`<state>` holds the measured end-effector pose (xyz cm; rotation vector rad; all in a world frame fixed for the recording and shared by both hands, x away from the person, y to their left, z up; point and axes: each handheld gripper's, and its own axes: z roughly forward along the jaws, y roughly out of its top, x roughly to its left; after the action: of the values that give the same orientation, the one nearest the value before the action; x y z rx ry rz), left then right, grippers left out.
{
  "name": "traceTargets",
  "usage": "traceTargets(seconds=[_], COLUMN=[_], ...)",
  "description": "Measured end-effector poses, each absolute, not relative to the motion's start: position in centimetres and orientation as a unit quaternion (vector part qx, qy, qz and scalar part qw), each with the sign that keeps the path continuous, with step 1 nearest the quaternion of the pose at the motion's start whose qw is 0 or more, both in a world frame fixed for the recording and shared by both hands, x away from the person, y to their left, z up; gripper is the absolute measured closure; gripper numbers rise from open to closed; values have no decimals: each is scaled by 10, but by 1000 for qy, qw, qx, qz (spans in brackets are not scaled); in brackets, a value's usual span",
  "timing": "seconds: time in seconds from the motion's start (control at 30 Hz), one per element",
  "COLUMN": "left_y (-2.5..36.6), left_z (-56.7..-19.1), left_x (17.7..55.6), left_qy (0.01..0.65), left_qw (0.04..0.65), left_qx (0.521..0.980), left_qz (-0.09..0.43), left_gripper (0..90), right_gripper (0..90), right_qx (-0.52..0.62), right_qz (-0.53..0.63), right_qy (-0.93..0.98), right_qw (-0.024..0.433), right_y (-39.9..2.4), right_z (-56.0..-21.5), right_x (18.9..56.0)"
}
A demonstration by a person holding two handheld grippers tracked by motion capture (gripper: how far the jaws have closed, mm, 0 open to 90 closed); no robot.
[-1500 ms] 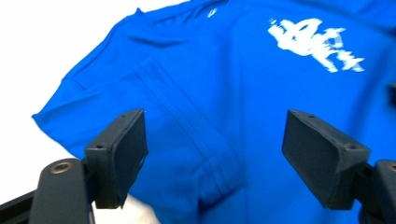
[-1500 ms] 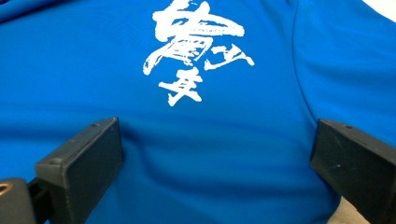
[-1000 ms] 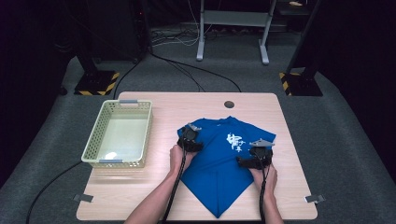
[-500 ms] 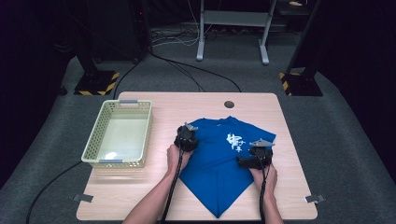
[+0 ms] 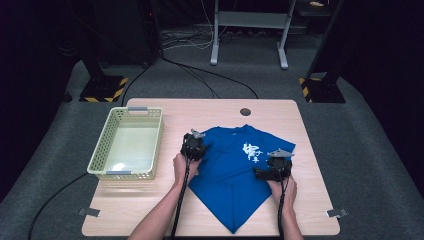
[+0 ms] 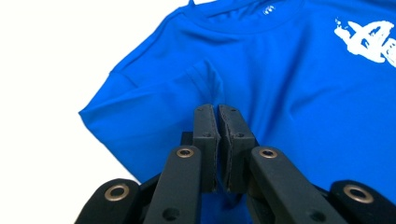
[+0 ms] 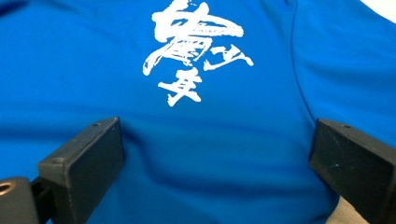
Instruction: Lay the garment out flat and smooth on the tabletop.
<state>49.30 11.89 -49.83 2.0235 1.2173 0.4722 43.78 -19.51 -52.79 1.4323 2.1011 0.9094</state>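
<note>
A blue T-shirt (image 5: 230, 175) with a white brush-style print (image 5: 251, 152) lies face up on the wooden table (image 5: 150, 210), its collar at the far side. My left gripper (image 5: 195, 141) is at the shirt's left shoulder. Its jaws have just been closing, and they now stand together (image 6: 217, 109) with a raised crease of the blue cloth (image 6: 154, 116) running into their tips. My right gripper (image 5: 270, 166) rests over the shirt's right side. In the right gripper view it is wide open (image 7: 217, 128) just below the print (image 7: 191, 51), with flat cloth (image 7: 210, 163) between the jaws.
A pale yellow mesh basket (image 5: 100, 150) stands on the table's left part, a short way from the left gripper. A round cable hole (image 5: 245, 111) sits near the far edge. Both forearms come in from the near edge. Dark floor, cables and stand feet lie beyond.
My left gripper has shifted a little to the left and settled at the shirt's left shoulder. The right gripper has stayed in place.
</note>
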Motion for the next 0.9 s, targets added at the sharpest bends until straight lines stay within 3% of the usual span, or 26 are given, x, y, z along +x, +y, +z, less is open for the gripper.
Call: traceTargets(seconds=[0.9], left_y=[165], left_z=[-501], left_x=[482], left_qy=[515], left_qw=[363], left_qx=[745], left_qz=[218], left_gripper=[857], right_gripper=[29], right_qx=[520], right_qz=[329], right_qy=[757], right_qw=[220], right_y=[-196], right_z=[-528], right_x=[438])
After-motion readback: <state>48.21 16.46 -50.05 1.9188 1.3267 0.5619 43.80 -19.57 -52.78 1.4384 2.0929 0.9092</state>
